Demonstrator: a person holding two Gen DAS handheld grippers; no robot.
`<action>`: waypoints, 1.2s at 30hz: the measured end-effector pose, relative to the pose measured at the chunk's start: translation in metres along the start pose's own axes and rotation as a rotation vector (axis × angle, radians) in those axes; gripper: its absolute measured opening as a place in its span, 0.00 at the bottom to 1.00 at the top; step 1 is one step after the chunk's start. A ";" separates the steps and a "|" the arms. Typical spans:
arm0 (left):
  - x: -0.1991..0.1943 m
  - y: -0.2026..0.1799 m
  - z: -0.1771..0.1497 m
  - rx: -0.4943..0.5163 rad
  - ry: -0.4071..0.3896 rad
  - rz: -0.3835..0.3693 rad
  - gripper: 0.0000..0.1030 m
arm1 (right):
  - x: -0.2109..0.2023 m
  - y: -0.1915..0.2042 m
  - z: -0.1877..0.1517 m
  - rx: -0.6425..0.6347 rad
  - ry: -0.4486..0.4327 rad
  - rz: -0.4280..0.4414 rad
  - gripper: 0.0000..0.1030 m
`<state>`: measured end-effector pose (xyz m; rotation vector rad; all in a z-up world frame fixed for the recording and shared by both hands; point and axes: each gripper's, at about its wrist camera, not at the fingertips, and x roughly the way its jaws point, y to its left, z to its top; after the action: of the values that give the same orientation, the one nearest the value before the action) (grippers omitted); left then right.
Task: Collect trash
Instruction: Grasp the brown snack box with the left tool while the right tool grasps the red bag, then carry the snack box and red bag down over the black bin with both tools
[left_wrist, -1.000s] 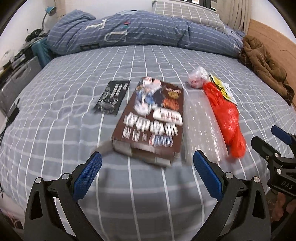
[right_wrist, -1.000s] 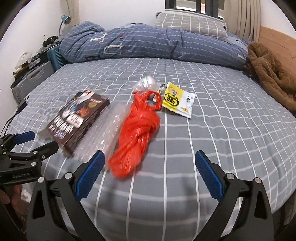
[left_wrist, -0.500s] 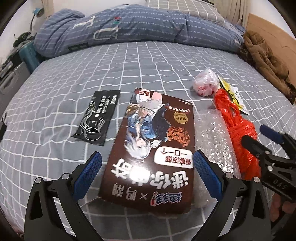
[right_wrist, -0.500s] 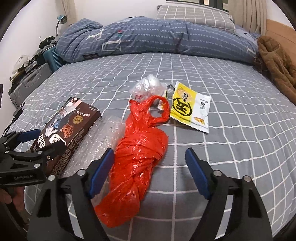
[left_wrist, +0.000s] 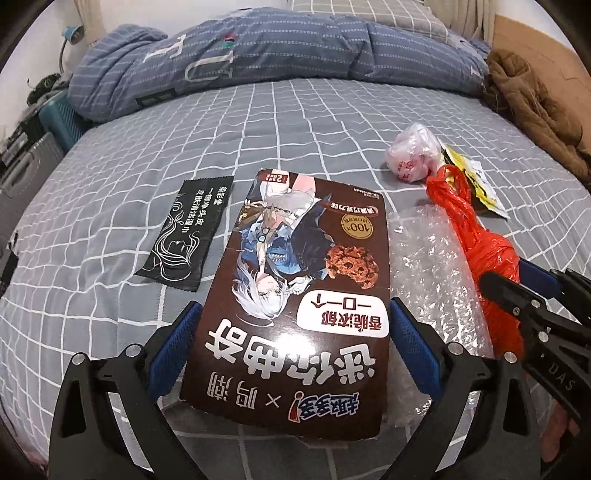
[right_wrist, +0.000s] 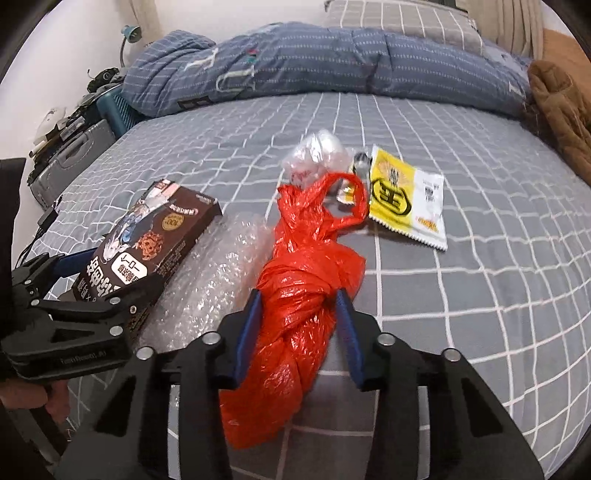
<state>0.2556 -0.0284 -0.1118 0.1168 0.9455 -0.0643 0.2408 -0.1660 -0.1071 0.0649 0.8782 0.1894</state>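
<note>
— Orange plastic is filling the right gripper (right_wrist: 301, 332), isn't it?

— Yes. Its blue pads (right_wrist: 248, 332) are sitting against both sides of the twisted orange bag (right_wrist: 306, 295), closed in on the knotted middle, low over the checked bedsheet (right_wrist: 480, 295). The bag is lying lengthwise, its looped handle pointing away toward the yellow sachet (right_wrist: 406, 199).

— And the left gripper (left_wrist: 291, 362)?

— It is reaching forward, level with the bed, its fingers spread wide to either side of the near end of the brown cookie box (left_wrist: 306, 295). The pads are lying along the box's edges; whether they are pressing it, I cannot tell. The box is resting on the sheet, with bubble wrap (left_wrist: 432, 266) just beside it on the right.

— Anything only one camera is catching?

— The left wrist view is showing a black sachet (left_wrist: 188, 236) lying left of the box, which the right view is missing. The right view is showing the yellow sachet's full face and a person's hand (right_wrist: 55, 402) under the left gripper. Both are showing the crumpled clear bag (left_wrist: 413, 153) beyond the orange one.
</note>
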 end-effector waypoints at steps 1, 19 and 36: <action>0.000 0.000 -0.001 -0.004 -0.003 0.001 0.92 | 0.000 0.000 -0.001 0.001 0.000 0.002 0.31; -0.050 0.004 -0.006 -0.069 -0.077 -0.003 0.90 | -0.037 0.012 0.001 -0.043 -0.069 0.003 0.26; -0.098 0.003 -0.042 -0.135 -0.077 -0.030 0.90 | -0.091 0.019 -0.017 -0.032 -0.104 0.019 0.26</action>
<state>0.1651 -0.0200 -0.0559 -0.0245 0.8718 -0.0329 0.1682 -0.1650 -0.0466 0.0531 0.7712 0.2159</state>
